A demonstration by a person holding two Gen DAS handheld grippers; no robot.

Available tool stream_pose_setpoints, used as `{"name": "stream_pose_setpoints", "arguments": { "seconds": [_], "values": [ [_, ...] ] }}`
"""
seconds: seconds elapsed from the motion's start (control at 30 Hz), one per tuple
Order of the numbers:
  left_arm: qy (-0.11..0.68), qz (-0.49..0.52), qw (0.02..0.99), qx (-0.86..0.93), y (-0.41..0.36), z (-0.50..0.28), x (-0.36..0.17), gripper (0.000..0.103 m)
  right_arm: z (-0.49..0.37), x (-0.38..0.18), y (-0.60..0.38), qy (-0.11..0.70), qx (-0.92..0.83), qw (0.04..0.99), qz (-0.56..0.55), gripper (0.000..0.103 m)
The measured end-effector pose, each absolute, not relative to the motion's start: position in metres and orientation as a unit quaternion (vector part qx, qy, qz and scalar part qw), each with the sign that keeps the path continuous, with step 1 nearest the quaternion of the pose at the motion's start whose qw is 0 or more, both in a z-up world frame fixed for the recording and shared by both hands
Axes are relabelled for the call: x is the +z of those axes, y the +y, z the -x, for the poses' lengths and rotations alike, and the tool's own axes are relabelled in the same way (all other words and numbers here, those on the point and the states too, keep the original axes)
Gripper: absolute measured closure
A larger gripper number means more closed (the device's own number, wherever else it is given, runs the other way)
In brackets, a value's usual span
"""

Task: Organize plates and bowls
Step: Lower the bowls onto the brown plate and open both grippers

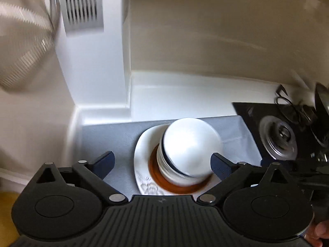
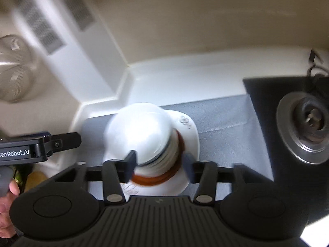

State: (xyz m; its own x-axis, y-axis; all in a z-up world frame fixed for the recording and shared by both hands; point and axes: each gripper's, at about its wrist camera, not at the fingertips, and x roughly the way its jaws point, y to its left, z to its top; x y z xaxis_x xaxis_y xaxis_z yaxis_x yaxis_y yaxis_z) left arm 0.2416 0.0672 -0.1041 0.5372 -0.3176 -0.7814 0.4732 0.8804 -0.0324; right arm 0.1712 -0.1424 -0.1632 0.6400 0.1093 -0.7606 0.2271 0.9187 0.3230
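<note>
A stack of white bowls [image 1: 191, 150] with dark rims stands on a brown plate [image 1: 176, 187]. That plate lies on a white embossed plate [image 1: 141, 158], which rests on a grey mat [image 1: 111, 138]. My left gripper [image 1: 162, 160] hangs above the near side of the stack, open wide with nothing between its fingers. In the right wrist view the same bowls [image 2: 141, 131], brown plate [image 2: 156, 181] and white plate [image 2: 189, 131] are blurred. My right gripper [image 2: 159, 161] is open above them; its fingers frame the stack without touching it. One left gripper finger [image 2: 65, 142] shows at the left.
A black hob with a steel burner [image 1: 277, 140] [image 2: 306, 131] adjoins the mat on the right, with dark cables [image 1: 292, 107] behind it. White counter and a corner wall with a vent grille [image 1: 82, 4] lie behind. A fan [image 1: 24, 41] is at the left. A hand [image 2: 8, 205] holds the left gripper.
</note>
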Motion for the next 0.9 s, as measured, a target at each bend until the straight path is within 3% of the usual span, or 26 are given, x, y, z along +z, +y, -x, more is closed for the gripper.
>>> {"name": "stream_pose_setpoints", "arguments": {
  "seconds": [0.03,0.17,0.23,0.47,0.9],
  "values": [
    [0.414,-0.103,0.876,-0.224,0.065,-0.226,-0.09,0.002,-0.159,-0.15,-0.136,0.413,-0.029,0.89,-0.191,0.018],
    [0.394,-0.094,0.893,-0.194,0.058,-0.167,-0.041,0.0,-0.117,-0.095,-0.12,0.383,-0.025,0.911,-0.152,0.013],
    [0.409,-0.078,0.895,-0.164,0.053,-0.143,-0.024,0.0,-0.097,-0.073,-0.117,0.38,-0.032,0.915,-0.135,0.005],
    [0.388,-0.09,0.913,-0.088,0.035,-0.056,0.013,0.0,-0.025,-0.031,-0.122,0.384,-0.061,0.915,-0.105,0.001],
    [0.402,-0.116,0.907,-0.055,0.029,0.016,0.017,0.0,0.044,-0.032,-0.124,0.41,-0.041,0.902,-0.126,0.0]
  ]
}}
